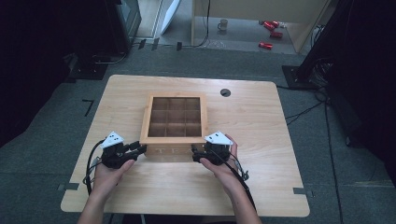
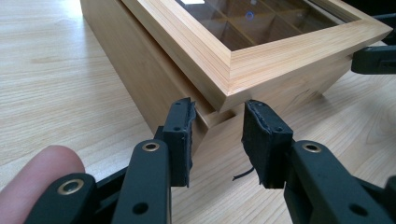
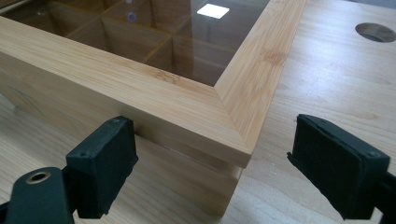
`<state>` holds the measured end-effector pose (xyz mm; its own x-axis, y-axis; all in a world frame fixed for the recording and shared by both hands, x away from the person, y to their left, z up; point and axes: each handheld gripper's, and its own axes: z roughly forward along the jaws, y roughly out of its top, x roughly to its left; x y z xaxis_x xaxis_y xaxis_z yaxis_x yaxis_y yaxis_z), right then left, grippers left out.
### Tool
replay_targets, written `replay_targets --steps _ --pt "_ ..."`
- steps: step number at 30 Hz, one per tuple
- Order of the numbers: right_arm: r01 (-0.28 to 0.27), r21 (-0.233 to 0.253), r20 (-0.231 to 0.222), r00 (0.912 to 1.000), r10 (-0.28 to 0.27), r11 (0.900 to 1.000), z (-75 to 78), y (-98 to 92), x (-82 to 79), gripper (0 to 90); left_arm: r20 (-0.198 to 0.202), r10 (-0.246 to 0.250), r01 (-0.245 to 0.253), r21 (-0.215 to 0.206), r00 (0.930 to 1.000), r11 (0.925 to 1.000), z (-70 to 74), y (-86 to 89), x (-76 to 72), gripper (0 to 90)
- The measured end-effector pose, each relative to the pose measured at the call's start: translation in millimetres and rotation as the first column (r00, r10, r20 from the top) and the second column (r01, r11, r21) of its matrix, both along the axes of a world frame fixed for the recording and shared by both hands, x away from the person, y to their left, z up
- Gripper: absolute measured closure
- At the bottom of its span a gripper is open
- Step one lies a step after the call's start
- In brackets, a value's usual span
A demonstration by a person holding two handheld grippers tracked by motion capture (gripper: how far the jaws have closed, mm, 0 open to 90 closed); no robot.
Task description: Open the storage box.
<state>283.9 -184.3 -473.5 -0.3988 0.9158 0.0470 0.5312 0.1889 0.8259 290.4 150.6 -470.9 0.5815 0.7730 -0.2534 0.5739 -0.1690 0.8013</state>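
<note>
Tools (image 1: 140, 148) (both open) at box (image 1: 173, 117) corners

Faint letters on wooden box (image 1: 173, 122) front, unreadable.

Jaws spread wide astride wooden box (image 3: 187, 93) near corner, table (image 3: 327, 84) beneath.

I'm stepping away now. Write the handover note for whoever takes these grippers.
Left gripper: open, jaws either side of the near left corner of the wooden box, holding nothing.
Right gripper: open, jaws either side of the near right corner, under the lid's overhang, holding nothing.
Box: mid-table, glass-topped lid, compartments look empty.
Done: both grippers placed at the front corners.
Left: probably lift the lid from both corners; nothing gripped yet.
</note>
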Motion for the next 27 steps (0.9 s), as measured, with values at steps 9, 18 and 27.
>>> replay_targets --steps 9,18,27 --pt "-0.027 -0.015 0.029 0.9992 0.028 1.0 -1.9 3.8 -2.4 17.5 -0.01 -0.006 0.006 -0.018 0.9999 0.9998 -3.0 0.5 0.2 60.9" --pt "-0.041 -0.021 0.044 0.9981 0.042 0.999 -1.6 5.5 -3.4 20.9 0.0 -0.009 0.009 -0.046 1.0 0.9989 -1.7 1.4 -0.4 59.6" --pt "-0.036 0.01 0.035 0.9987 0.036 0.999 -0.7 6.9 -2.5 22.0 0.016 -0.016 0.017 -0.046 0.9997 0.9988 -1.0 1.6 -1.1 59.0"
